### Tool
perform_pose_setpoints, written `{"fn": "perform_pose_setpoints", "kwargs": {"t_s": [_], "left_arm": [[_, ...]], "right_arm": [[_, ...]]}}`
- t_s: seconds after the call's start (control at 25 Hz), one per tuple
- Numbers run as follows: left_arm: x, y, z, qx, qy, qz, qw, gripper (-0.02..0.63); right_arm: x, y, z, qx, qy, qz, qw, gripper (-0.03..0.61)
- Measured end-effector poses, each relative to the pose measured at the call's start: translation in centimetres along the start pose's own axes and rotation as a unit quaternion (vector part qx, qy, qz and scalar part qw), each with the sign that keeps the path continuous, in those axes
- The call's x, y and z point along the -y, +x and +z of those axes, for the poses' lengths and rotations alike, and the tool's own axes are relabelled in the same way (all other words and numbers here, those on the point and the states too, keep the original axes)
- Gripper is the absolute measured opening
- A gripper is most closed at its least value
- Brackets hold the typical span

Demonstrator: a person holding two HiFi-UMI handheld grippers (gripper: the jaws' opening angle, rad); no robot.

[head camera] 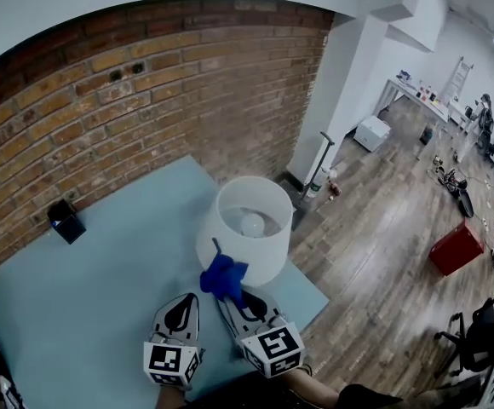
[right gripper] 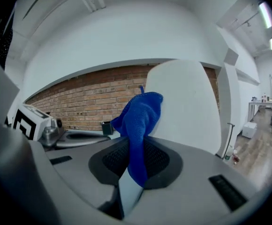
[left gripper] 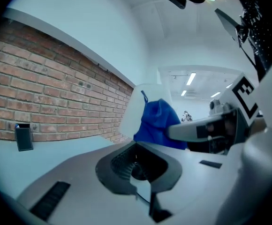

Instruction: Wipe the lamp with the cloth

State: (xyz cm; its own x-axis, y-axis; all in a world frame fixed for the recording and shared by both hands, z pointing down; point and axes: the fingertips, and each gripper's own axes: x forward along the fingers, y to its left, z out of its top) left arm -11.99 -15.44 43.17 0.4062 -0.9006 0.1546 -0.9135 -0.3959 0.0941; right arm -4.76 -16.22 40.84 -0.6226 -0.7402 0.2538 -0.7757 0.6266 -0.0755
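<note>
Lamp (head camera: 251, 228): white shade, upright on blue table (head camera: 77, 313). Cloth (head camera: 223, 278): blue, pinched in right gripper (head camera: 232, 292), against shade's near side. Left gripper (head camera: 182, 303): jaws together, empty, alongside. Step: wiping shade. Next, probably: sweep cloth round shade, light pressure

An open workshop: brick wall (head camera: 145, 83), wood floor (head camera: 383, 254), cluttered workbench (head camera: 417, 94) beyond.

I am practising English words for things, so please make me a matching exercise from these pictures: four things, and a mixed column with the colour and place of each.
1 cloth
2 lamp
3 small box
4 cabinet

a red, on the floor
b white, on the table
c blue, in the right gripper
d black, by the brick wall

Pairs: 1-c, 2-b, 3-d, 4-a
</note>
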Motion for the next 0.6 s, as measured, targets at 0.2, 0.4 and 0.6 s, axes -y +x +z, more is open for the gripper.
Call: {"fn": "perform_pose_setpoints", "kwargs": {"t_s": [0.2,0.4,0.6], "left_arm": [[0.4,-0.2,-0.6,-0.011,-0.001,0.006,0.9999,0.008],[0.3,-0.3,-0.4,-0.013,0.006,0.012,0.9998,0.008],[0.9,0.1,0.3,-0.001,0.013,0.006,0.9999,0.009]], "right_arm": [[0.7,-1.7,-6.1,-0.063,0.016,-0.007,0.998,0.061],[1.1,-6.0,-2.6,0.005,0.039,0.029,0.999,0.063],[4.0,-9.0,9.3,0.152,-0.008,0.007,0.988,0.061]]}}
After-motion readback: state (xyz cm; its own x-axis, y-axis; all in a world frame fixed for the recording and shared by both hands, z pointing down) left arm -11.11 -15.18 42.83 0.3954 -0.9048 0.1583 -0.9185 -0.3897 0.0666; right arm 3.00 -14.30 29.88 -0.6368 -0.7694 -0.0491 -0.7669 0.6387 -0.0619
